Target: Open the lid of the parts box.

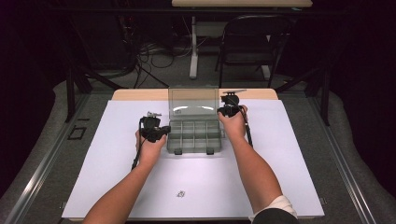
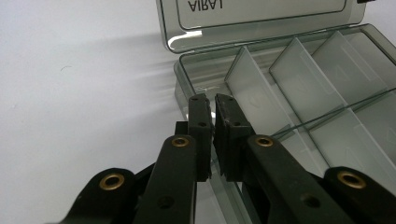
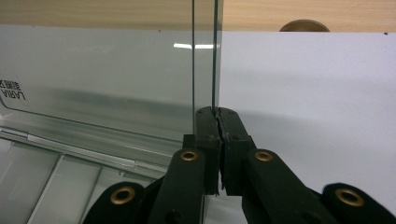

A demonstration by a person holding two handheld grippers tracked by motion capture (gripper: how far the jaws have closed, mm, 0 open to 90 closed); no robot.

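A clear smoky plastic compartment box (image 1: 194, 135) lies on the white sheet (image 1: 280, 163), its long axis across the table and its lid (image 1: 194, 100) upright at the far edge. The left gripper (image 2: 212, 105) pinches the box's left wall; the right gripper (image 3: 217, 114) pinches the lid's right edge. Bare sheet surrounds the box on its left, right and near sides.

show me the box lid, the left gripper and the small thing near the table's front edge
box lid (image 1: 194, 100), high view, middle of the raised clear panel
left gripper (image 2: 212, 109), left gripper view, between the tips
small thing (image 1: 180, 193), high view, its middle
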